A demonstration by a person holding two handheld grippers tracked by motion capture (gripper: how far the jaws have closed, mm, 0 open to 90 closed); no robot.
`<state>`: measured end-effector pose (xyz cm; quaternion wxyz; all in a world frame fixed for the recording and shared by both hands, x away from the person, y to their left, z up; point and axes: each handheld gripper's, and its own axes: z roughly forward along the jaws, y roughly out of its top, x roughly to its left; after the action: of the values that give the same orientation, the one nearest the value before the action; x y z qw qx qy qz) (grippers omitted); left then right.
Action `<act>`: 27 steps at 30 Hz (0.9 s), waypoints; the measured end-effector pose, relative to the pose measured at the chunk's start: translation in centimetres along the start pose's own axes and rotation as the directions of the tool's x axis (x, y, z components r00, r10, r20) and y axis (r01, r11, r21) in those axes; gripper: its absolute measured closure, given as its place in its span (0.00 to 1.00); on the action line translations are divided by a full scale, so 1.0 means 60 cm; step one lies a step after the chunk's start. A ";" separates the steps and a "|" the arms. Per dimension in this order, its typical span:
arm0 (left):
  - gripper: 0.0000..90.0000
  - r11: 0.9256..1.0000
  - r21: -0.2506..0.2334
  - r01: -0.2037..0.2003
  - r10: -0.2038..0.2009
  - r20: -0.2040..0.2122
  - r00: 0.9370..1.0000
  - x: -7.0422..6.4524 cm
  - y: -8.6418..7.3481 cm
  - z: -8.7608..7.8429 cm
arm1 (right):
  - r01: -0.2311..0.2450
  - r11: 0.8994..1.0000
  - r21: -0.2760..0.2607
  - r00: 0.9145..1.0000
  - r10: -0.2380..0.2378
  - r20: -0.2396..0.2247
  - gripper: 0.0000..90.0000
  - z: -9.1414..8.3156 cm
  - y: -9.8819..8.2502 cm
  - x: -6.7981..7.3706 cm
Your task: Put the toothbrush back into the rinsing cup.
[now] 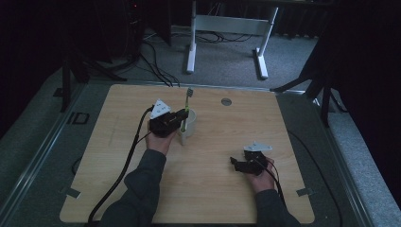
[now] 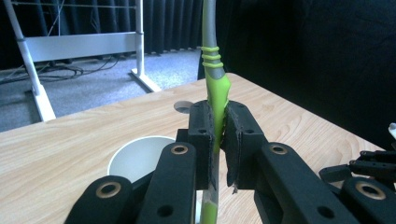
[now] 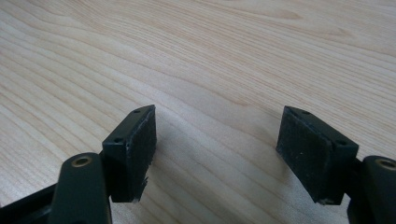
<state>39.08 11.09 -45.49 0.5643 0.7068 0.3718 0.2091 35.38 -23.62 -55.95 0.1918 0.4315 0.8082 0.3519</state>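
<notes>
One toothbrush upright, clamped in left gripper over one white cup, frame centre; right gripper fingers wide above worktop.

The table is pale wood with long wavy grain running across it, and a small grey disc is set near its far edge. The toothbrush has a lime green handle that turns grey higher up, with thin green rings banding the grey part. The cup is plain white. Both grippers, left gripper and right gripper, are black with brass-coloured rivets, and each carries a light grey plate on top. The sleeves are dark grey, the floor grey carpet, the desk frame white
</notes>
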 end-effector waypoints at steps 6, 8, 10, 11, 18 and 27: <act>0.91 1.000 0.006 -0.003 0.003 0.005 1.000 -0.002 -0.001 0.001 | -0.001 1.000 0.000 1.000 0.001 0.000 0.31 0.000 0.000 0.000; 0.91 1.000 0.010 -0.008 0.008 0.004 1.000 -0.004 -0.002 0.002 | -0.001 1.000 0.000 1.000 0.001 0.000 0.31 0.000 0.000 0.000; 0.91 1.000 0.015 -0.010 0.010 0.004 1.000 -0.005 -0.003 0.003 | -0.001 1.000 0.000 1.000 0.001 0.000 0.31 0.000 0.000 0.000; 0.91 1.000 0.018 -0.012 0.012 0.004 1.000 -0.006 -0.004 0.003 | -0.001 1.000 0.000 1.000 0.001 0.000 0.31 0.000 0.000 0.000; 0.91 1.000 0.023 -0.013 0.013 -0.001 1.000 -0.005 -0.010 0.002 | 0.000 1.000 0.000 1.000 0.000 0.000 0.31 0.000 0.000 0.000; 0.91 0.999 0.035 -0.007 0.007 -0.007 1.000 -0.001 -0.018 -0.004 | 0.001 1.000 0.000 1.000 -0.001 0.000 0.31 0.000 0.000 0.000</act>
<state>38.52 11.29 -46.45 0.5498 0.7171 0.3751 0.2070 35.38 -23.63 -55.95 0.1921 0.4310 0.8085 0.3517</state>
